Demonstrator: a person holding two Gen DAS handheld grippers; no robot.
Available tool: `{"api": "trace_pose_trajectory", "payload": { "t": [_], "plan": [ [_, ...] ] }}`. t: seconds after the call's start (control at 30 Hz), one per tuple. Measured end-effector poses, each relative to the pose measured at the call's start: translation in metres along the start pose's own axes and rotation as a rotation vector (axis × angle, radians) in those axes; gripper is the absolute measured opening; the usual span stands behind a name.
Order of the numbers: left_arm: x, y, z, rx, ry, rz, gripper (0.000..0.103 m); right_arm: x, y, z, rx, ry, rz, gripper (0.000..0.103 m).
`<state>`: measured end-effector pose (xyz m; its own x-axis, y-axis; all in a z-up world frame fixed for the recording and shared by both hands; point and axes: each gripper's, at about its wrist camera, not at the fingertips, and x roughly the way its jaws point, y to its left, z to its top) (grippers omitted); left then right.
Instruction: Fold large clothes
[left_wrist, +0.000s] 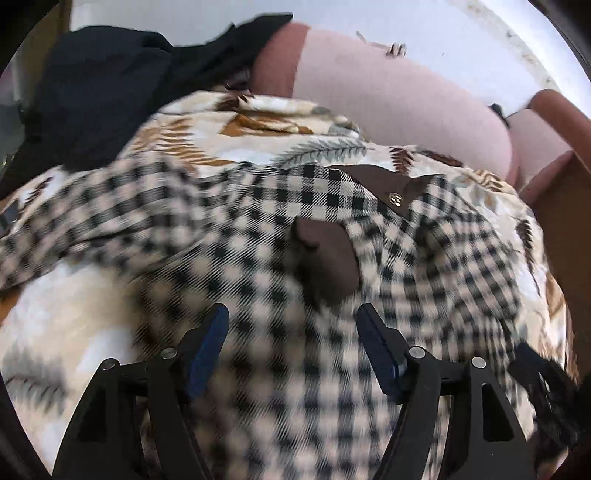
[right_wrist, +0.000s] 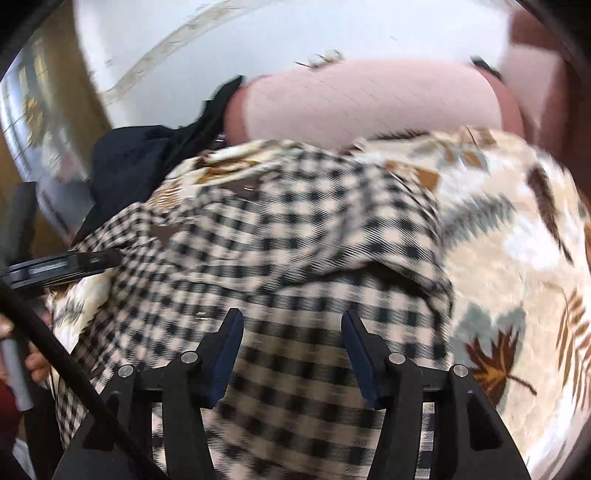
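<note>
Black-and-cream check of the checked garment (left_wrist: 229, 229), spread rumpled across the leaf-print blanket (left_wrist: 74, 325) of a bed, beneath both tools. Nothing gripped anywhere: left tool (left_wrist: 291, 310) with jaws well apart above the cloth, holding nothing; right tool (right_wrist: 291, 314) likewise parted, pads clear of the fabric, empty.

Risks, left to right. At the left, easy to snag the dark garment (left_wrist: 99, 96) heaped just beside the check, or to pinch blanket pile together with a hem and drag bedding into the fold. In the middle, overlapped and bunched layers near the brown collar lining (left_wrist: 384, 184); closing there likely to catch two plies at once and set the fold crooked. At the right, a shallow bite on a single ply apt to slip free mid-lift and drop the flap askew. Heavy motion blur over the lower cloth, so hard to say whether an edge or a mid-panel sits under the pads; possibly a sleeve.

Materials, same order. Dark garment: matte, limp, piled without shape. Checked garment: thin brushed weave, falling in soft ridges, with a small metal snap (left_wrist: 395, 199) on the collar. Leaf-print blanket: thick plush, cream with rust and grey fronds, domed over the bed. Pink pillow (left_wrist: 388, 96), furthest back and right: finely ribbed, plump, rounded, against a white wall (left_wrist: 443, 37).
</note>
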<state>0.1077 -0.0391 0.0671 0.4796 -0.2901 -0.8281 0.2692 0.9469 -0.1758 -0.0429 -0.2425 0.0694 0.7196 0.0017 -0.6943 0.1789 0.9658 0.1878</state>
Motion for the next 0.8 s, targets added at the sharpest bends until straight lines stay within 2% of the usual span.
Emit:
{"api": "trace_pose_trajectory", "payload": {
  "t": [0.07,0.1,0.13,0.17,0.2,0.23,0.33,0.4,0.5,0.57,0.63,0.7,0.8],
  "plan": [
    [0.023,-0.007,0.012,-0.024,0.021,-0.009,0.071,0.003,-0.009,0.006,0.007,-0.011,-0.020,0.060],
    [0.031,-0.010,0.017,-0.025,0.035,-0.010,0.064,0.003,-0.014,0.010,0.012,-0.024,-0.032,0.060],
    [0.042,-0.015,0.022,-0.011,0.070,-0.011,0.027,0.002,-0.017,0.012,0.017,-0.033,-0.033,0.060],
    [0.048,-0.018,0.024,-0.005,0.105,-0.007,0.006,0.002,-0.021,0.016,0.025,-0.039,-0.033,0.060],
    [0.052,-0.019,0.027,-0.008,0.136,0.002,0.007,0.003,-0.023,0.018,0.031,-0.042,-0.037,0.060],
    [0.047,-0.017,0.032,-0.023,0.116,0.009,0.007,0.002,-0.026,0.019,0.040,-0.046,-0.043,0.060],
    [0.014,-0.003,0.048,-0.035,-0.006,0.022,0.007,0.003,-0.036,0.022,0.074,-0.052,-0.057,0.060],
    [0.003,0.008,0.055,-0.048,-0.043,0.041,0.007,0.003,-0.045,0.023,0.113,-0.052,-0.051,0.060],
    [0.016,0.030,0.059,-0.046,-0.015,0.097,0.010,0.009,-0.055,0.023,0.169,-0.042,-0.039,0.060],
    [0.032,0.039,0.055,-0.035,0.026,0.136,0.019,0.017,-0.060,0.022,0.197,-0.028,-0.049,0.060],
    [0.044,0.050,0.050,-0.059,0.055,0.154,0.039,0.021,-0.064,0.021,0.208,-0.019,-0.058,0.060],
    [0.045,0.068,0.045,-0.134,0.053,0.144,0.053,0.024,-0.066,0.021,0.216,-0.010,-0.063,0.060],
    [0.031,0.099,0.040,-0.231,0.031,0.132,0.056,0.027,-0.067,0.020,0.215,0.000,-0.067,0.060]
  ]
}}
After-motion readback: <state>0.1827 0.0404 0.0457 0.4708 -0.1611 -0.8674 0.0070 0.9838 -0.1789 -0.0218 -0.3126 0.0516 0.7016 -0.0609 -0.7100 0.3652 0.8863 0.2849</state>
